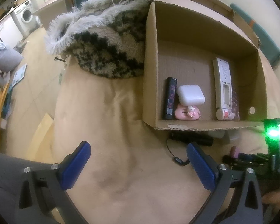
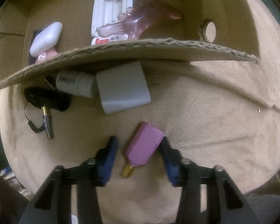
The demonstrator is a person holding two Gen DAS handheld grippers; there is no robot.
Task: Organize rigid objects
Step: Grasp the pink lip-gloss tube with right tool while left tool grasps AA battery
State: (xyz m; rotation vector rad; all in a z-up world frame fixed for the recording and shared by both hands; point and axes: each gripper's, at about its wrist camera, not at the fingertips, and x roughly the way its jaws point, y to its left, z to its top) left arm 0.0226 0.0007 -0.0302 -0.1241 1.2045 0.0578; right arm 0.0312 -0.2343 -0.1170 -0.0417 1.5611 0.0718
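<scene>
Blue pads line the fingers (image 2: 107, 160) of the right gripper (image 2: 140, 155), which stand spread on either side of a purple block with a brass tip (image 2: 144, 145); the block lies on the beige cushion (image 2: 205, 121), its far corner at or against the right-hand pad, the left-hand pad apart from it, so nothing is pinched. Beyond the block, a grey plug adapter (image 2: 123, 89) rests on the cushion with its prongs pointing right, partly under the near flap of the cardboard box (image 2: 158, 52). Just beside the adapter to the left lies a grey cylinder (image 2: 74, 83), then a black flashlight with a wrist cord (image 2: 46, 98) and a slim battery (image 2: 47, 123) touching it. Inside the box, the right wrist view shows a white remote with its battery bay open (image 2: 112, 5), a clear pink bottle (image 2: 140, 21) leaning against it, and a white charging case (image 2: 45, 37). The left gripper (image 1: 139, 160) hangs over bare cushion with its blue fingers (image 1: 76, 165) wide apart and nothing between them. Past them in the left wrist view, the box (image 1: 150, 65) holds a black stick-shaped device (image 1: 169, 99), the white case on a pink figurine (image 1: 186, 113), and the remote. A shaggy black-and-cream rug (image 1: 110, 43) lies left of the box.
</scene>
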